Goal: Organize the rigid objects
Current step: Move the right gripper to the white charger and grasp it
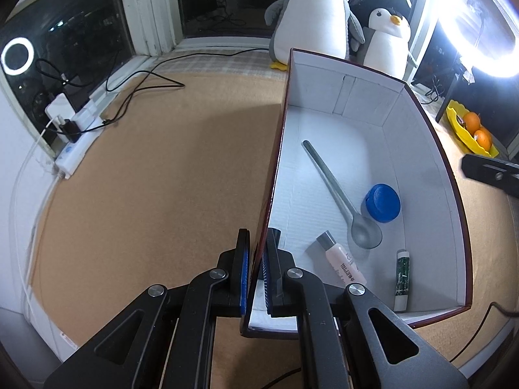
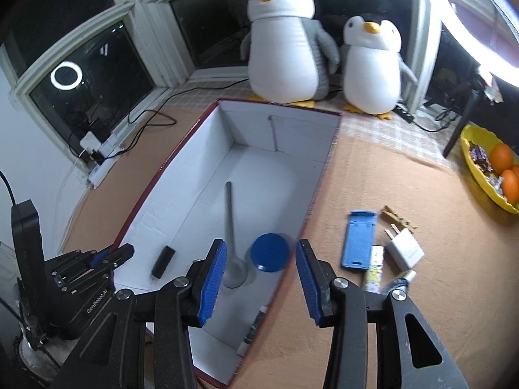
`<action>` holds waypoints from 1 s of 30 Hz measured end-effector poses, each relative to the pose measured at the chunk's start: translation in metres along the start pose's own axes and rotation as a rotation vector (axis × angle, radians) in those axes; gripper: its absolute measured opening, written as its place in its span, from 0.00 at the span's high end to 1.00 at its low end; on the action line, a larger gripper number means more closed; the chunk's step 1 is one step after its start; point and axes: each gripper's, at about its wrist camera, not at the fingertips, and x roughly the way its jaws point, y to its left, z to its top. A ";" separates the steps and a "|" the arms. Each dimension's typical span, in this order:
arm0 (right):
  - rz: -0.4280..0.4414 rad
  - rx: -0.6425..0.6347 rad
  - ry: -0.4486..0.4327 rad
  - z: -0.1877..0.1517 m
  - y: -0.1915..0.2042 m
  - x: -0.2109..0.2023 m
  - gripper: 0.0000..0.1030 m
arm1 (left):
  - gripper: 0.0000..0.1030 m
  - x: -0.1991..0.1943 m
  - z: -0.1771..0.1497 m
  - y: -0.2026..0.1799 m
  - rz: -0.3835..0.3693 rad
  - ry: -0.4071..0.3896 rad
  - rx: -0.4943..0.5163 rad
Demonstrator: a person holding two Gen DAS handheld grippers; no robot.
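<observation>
A white-lined box with a dark red outside (image 1: 343, 97) (image 2: 279, 129) stands on the brown table. Inside lie a grey spoon (image 1: 340, 194) (image 2: 232, 227), a blue round lid (image 1: 382, 202) (image 2: 271, 251), a pink tube with a dark cap (image 1: 340, 259) and a green-and-white stick (image 1: 402, 275) (image 2: 254, 327). My left gripper (image 1: 258, 269) (image 2: 107, 256) is shut on the box's left wall. My right gripper (image 2: 259, 278) is open and empty above the box's near right part. Right of the box lie a blue holder (image 2: 358, 240), a white charger (image 2: 405, 251), a wooden clothespin (image 2: 399, 217) and a patterned tube (image 2: 374, 269).
Two plush penguins (image 2: 285, 48) (image 2: 369, 64) stand behind the box. A yellow bowl of oranges (image 2: 493, 171) sits at the far right. A power strip with cables (image 1: 81, 129) lies along the left window sill. A ring light (image 1: 480, 22) shines at the upper right.
</observation>
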 end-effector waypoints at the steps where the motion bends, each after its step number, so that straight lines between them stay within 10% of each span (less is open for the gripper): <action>1: -0.009 0.011 -0.006 -0.001 -0.006 -0.002 0.61 | 0.94 0.000 0.001 0.000 0.000 0.003 0.001; 30: -0.186 0.290 0.087 -0.059 -0.185 0.024 0.61 | 0.95 0.014 0.022 -0.010 0.055 0.057 0.038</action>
